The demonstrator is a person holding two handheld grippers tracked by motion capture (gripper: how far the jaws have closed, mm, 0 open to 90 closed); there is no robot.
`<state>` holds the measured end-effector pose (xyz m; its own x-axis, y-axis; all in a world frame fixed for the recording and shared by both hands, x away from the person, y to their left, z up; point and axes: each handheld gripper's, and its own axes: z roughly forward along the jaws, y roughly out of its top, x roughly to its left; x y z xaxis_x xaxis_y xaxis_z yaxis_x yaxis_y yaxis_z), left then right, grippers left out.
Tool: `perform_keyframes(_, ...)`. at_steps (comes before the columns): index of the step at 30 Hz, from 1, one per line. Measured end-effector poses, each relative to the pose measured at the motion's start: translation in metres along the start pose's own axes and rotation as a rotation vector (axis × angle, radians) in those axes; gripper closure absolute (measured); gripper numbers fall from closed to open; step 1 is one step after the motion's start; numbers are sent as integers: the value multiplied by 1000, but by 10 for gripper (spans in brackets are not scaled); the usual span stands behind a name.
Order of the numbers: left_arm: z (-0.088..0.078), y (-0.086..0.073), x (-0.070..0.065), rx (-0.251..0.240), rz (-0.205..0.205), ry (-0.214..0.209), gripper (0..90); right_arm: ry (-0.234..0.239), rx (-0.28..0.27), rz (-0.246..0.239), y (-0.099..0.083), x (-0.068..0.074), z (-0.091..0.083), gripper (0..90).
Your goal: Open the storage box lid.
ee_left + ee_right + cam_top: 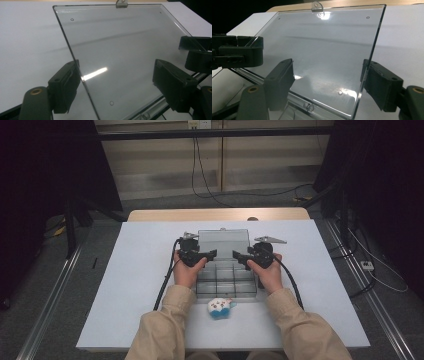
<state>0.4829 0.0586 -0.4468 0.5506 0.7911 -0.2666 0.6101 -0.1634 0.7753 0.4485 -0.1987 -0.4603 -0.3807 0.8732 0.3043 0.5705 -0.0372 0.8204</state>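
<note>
A clear plastic compartment box (225, 282) stands mid-table with its lid (222, 239) swung open and leaning back. My left gripper (195, 251) is at the lid's left side and my right gripper (257, 254) at its right side. In the left gripper view my left gripper (116, 67) stands open, one jaw just outside the left edge of the lid (120, 37) and the other over the pane. In the right gripper view my right gripper (327, 66) is open too and straddles the right edge of the lid (324, 45). Neither gripper pinches the pane.
A small white and blue plush toy (220, 307) lies on the white table (140, 270) just in front of the box. The lid's latch tab (317, 6) points to the far side. Cables trail from both grippers toward the person's sleeves.
</note>
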Motion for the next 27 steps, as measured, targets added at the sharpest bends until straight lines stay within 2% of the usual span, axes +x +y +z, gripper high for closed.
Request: perform_keyframes(27, 4, -2, 2, 12, -47, -1, 187, -6, 23, 60, -2, 0, 2, 228)
